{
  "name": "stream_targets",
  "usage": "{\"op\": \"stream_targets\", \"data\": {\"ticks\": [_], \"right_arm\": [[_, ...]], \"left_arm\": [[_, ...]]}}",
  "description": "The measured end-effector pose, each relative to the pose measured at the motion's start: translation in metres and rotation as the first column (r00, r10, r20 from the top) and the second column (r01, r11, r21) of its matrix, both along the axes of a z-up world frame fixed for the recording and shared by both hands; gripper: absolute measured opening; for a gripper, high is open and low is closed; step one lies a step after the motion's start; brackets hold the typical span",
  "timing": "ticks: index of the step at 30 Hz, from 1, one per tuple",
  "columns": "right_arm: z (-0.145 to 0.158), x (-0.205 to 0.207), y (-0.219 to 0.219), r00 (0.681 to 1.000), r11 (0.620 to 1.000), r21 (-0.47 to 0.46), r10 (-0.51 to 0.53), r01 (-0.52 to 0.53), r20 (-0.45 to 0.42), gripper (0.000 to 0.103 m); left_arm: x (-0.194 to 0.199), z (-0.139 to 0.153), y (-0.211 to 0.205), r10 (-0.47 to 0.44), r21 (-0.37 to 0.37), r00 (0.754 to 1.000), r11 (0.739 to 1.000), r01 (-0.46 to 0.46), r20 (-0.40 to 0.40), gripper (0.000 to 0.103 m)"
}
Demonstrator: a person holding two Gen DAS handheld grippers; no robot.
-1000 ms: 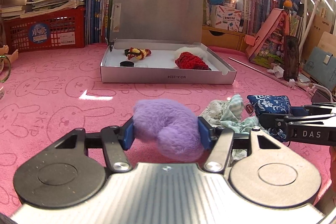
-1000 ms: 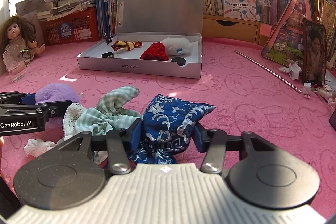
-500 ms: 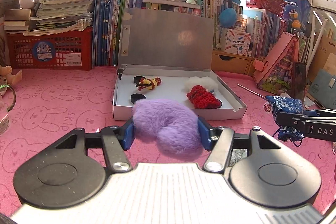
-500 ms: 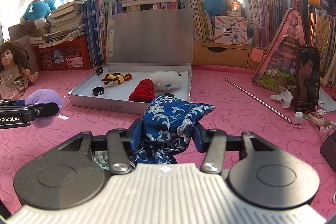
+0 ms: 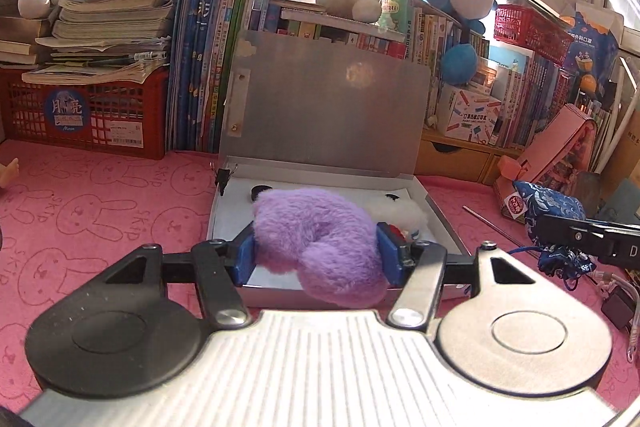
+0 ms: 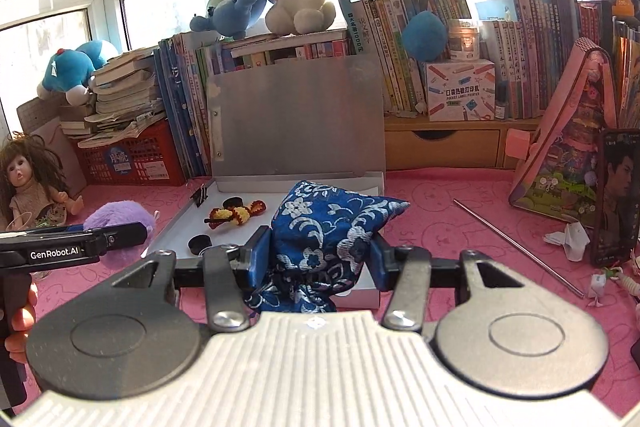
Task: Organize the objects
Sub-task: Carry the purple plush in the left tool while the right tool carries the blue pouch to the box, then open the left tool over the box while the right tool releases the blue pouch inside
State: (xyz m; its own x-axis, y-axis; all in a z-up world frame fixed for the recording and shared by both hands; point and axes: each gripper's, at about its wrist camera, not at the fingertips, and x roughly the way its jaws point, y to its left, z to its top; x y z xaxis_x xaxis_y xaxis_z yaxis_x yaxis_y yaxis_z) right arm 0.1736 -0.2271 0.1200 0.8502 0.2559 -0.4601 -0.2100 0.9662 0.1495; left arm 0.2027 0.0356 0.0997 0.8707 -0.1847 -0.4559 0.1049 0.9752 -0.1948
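Above the near edge of the open silver cardboard box (image 5: 436, 215), the left gripper (image 5: 316, 255) clamps a fluffy purple plush pad (image 5: 320, 235) and the right gripper (image 6: 320, 251) clamps a blue floral fabric pouch (image 6: 324, 227); each is best carried past the wall and released over bare floor.

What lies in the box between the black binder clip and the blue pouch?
In the right wrist view, a small crocheted doll lies on the box floor between binder clip and blue pouch.

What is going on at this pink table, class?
A person holds a hand-held gripper in each hand. The left hand-held gripper is shut on a purple plush, the right hand-held gripper on a blue floral pouch. Both are held above the table, facing an open white box that already contains small toys.
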Motion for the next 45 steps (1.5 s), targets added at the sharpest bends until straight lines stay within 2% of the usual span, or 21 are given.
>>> {"op": "stream_targets", "data": {"ticks": [9,28,35,45], "right_arm": [[0.004,0.058,-0.003,0.997,0.996,0.085,0.008,-0.002,-0.074,0.053],[-0.037,0.169,0.012,0.980,0.995,0.088,-0.034,0.052,-0.195,0.053],[-0.059,0.204,0.016,0.971,0.993,0.097,-0.037,0.061,-0.237,0.053],[-0.084,0.225,0.013,0.960,0.990,0.120,-0.037,0.073,-0.276,0.054]], "left_arm": [[0.062,-0.003,0.000,0.051,0.012,0.998,0.999,-0.051,-0.042,0.066],[0.167,-0.059,0.013,0.142,0.098,0.984,0.987,-0.131,-0.112,0.066],[0.188,-0.077,0.020,0.139,0.110,0.981,0.986,-0.125,-0.132,0.066],[0.201,-0.084,0.027,0.136,0.086,0.979,0.989,-0.123,-0.154,0.066]]}}
